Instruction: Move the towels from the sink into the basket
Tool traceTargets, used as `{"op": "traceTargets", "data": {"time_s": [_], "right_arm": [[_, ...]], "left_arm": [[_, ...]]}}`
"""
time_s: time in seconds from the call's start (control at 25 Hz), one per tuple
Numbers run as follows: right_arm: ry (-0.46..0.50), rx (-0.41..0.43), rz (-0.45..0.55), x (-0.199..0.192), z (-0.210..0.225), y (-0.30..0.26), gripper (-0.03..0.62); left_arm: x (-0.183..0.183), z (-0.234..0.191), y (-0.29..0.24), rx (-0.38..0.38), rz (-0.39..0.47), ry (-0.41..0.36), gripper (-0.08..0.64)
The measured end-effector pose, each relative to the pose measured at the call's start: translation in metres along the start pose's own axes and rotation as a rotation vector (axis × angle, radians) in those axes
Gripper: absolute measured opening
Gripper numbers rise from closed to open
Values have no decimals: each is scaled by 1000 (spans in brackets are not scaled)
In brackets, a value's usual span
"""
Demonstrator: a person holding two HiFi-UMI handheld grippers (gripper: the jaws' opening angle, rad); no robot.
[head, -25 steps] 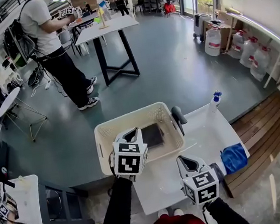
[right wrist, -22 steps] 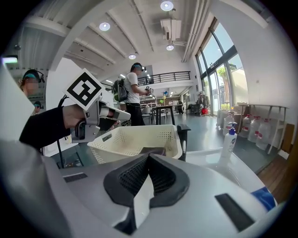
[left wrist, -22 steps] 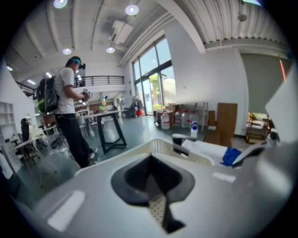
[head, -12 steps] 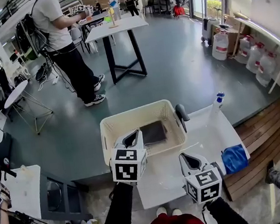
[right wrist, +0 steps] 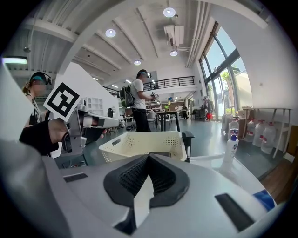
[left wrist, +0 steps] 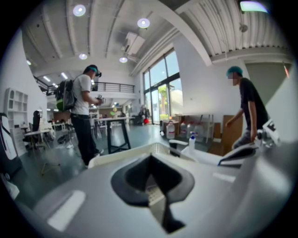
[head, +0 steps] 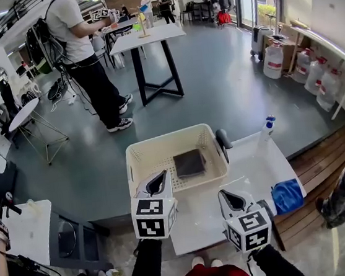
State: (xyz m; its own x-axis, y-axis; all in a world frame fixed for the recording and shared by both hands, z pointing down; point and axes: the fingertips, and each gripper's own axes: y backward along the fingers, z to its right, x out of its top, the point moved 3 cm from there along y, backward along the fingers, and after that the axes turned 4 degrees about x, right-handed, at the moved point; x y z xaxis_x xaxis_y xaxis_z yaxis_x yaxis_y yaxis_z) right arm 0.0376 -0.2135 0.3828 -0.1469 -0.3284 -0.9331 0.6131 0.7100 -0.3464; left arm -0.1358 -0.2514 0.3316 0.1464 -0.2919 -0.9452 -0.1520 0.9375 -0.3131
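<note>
My left gripper (head: 157, 183) hangs at the near rim of the basket (head: 136, 164), its jaws pressed together on nothing. Inside the cream, perforated basket lies a dark grey towel (head: 189, 163), folded flat into a rough square on the bottom. My right gripper (head: 230, 199) hovers above the white surface (head: 253, 162), jaws likewise closed and empty. Further right, a bright blue towel (head: 288, 195) sits crumpled at the surface's right end. A black faucet (head: 223, 140) stands just beside the basket, with a white bottle (head: 266, 128) near the far edge. Beyond, on the grey floor (head: 216, 85), a person with a backpack (head: 75, 27) stands by a tall table (head: 148, 37), and water jugs (head: 273, 59) line the right wall
</note>
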Motion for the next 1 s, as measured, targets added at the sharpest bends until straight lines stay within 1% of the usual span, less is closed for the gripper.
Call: {"op": "traceTargets", "data": {"time_s": [0.24,0.56,0.76,1.0], "right_arm": [[8,13,11,-1,-5,4,8],[7,26,26,2,-11,13,8],[10,40,50,4,-15,20,8],[18,71,56,3,-20,20,7]], "left_arm": [[-12,7,18,7,25,31,3],[-25,7,41,26,43,63,3],[-36,6,56,50,37,62,3],[-45,6,67,61,49,90,3]]}}
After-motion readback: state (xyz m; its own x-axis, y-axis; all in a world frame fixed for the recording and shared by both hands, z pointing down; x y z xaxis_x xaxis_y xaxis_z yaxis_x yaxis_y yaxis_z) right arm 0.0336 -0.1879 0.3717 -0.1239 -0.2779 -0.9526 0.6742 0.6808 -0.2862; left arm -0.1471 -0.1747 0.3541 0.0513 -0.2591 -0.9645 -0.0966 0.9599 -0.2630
